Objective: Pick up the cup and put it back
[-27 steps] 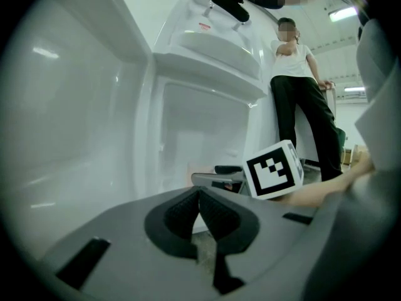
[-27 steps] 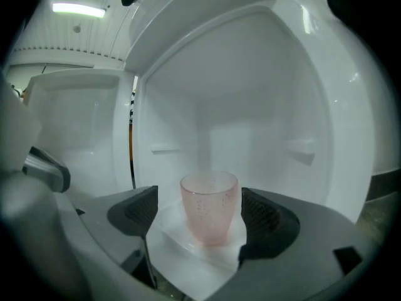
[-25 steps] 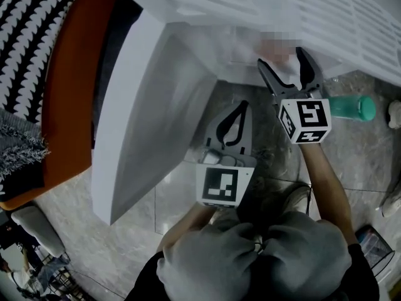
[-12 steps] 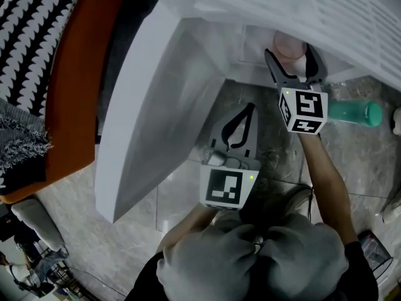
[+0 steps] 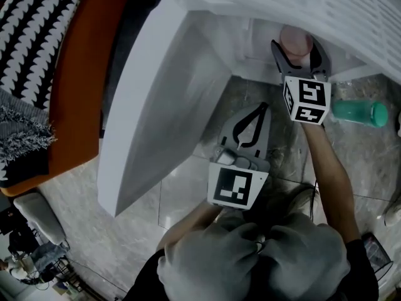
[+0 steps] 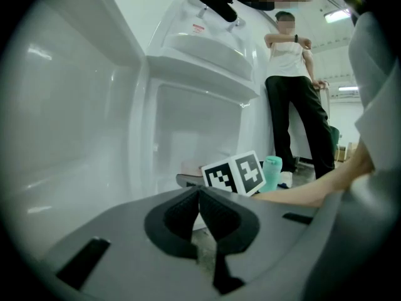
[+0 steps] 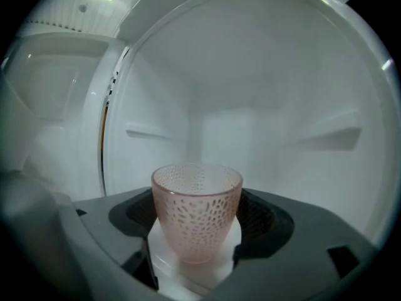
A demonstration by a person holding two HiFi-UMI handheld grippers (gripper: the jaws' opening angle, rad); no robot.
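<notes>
A pink dimpled glass cup (image 7: 197, 209) stands upright on a white ledge inside the open fridge. In the head view the cup (image 5: 296, 39) shows between the dark jaws of my right gripper (image 5: 297, 47). The jaws are spread and sit close on both sides of the cup, and the cup still rests on the ledge. My left gripper (image 5: 260, 107) hangs lower, over the floor in front of the fridge, with its jaws pressed together on nothing. In the left gripper view its closed tips (image 6: 199, 190) point toward the fridge, and the right gripper's marker cube (image 6: 241, 173) is beyond them.
The open white fridge door (image 5: 156, 99) stands to the left. A teal bottle (image 5: 358, 112) lies on the tiled floor at the right. An orange seat (image 5: 81, 86) with a black-and-white cushion is at the far left. A person (image 6: 294, 93) stands beyond the fridge.
My right gripper has moved forward into the fridge, and the cup now sits between its jaws. The left gripper has drifted slightly right and stays shut.
</notes>
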